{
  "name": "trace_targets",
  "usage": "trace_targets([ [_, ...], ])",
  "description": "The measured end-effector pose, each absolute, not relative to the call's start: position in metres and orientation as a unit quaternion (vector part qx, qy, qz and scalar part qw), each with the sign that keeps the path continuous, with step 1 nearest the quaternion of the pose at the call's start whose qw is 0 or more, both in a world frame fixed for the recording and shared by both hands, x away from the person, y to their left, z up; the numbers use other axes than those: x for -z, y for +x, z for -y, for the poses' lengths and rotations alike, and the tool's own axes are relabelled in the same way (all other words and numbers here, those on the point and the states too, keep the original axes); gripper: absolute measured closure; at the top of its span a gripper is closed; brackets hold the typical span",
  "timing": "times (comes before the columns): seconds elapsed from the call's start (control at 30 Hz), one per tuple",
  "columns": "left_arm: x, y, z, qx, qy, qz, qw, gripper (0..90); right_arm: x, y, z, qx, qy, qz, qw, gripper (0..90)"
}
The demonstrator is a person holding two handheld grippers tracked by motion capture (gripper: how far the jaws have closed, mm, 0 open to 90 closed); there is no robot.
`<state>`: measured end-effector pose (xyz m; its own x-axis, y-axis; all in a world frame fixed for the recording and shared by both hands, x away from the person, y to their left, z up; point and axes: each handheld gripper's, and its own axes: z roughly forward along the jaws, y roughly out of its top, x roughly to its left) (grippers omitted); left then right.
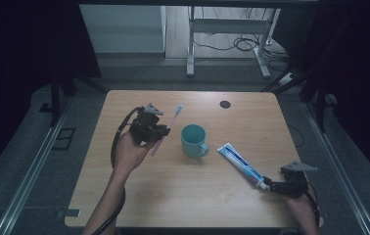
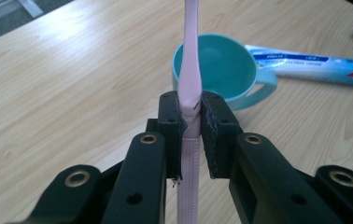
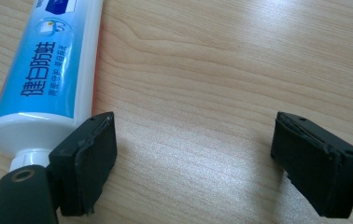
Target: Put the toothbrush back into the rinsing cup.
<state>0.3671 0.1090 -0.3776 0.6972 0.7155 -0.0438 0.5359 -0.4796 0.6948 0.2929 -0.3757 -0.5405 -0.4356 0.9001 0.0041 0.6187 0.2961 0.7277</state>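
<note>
1. Aloft over the counter (image 1: 139,196): pink toothbrush (image 2: 189,70), clamped between left gripper (image 1: 159,131) fingers (image 2: 171,126), just beside teal mug (image 1: 193,140).
2. Nearby: right gripper (image 1: 270,185) fingers (image 3: 88,158) wide apart, beside toothpaste tube (image 1: 240,165).

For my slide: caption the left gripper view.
Left gripper clamps a pink toothbrush before a teal mug.

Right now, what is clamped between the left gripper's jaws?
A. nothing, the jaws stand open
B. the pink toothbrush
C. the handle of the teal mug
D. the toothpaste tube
B: in the left gripper view the left gripper has its jaws pressed on both sides of the pink toothbrush, while the teal mug and the toothpaste tube lie on the table beyond it.
</note>
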Motion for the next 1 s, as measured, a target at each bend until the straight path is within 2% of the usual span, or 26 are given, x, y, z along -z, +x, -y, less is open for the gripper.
trace_targets([
  [1.0, 0.373, 0.386, -0.068, -0.126, 0.834, -0.350, 0.408, 78.8, 0.541, 0.293, 0.376, -0.336, 0.488, -0.778, 0.209, 14.2],
])
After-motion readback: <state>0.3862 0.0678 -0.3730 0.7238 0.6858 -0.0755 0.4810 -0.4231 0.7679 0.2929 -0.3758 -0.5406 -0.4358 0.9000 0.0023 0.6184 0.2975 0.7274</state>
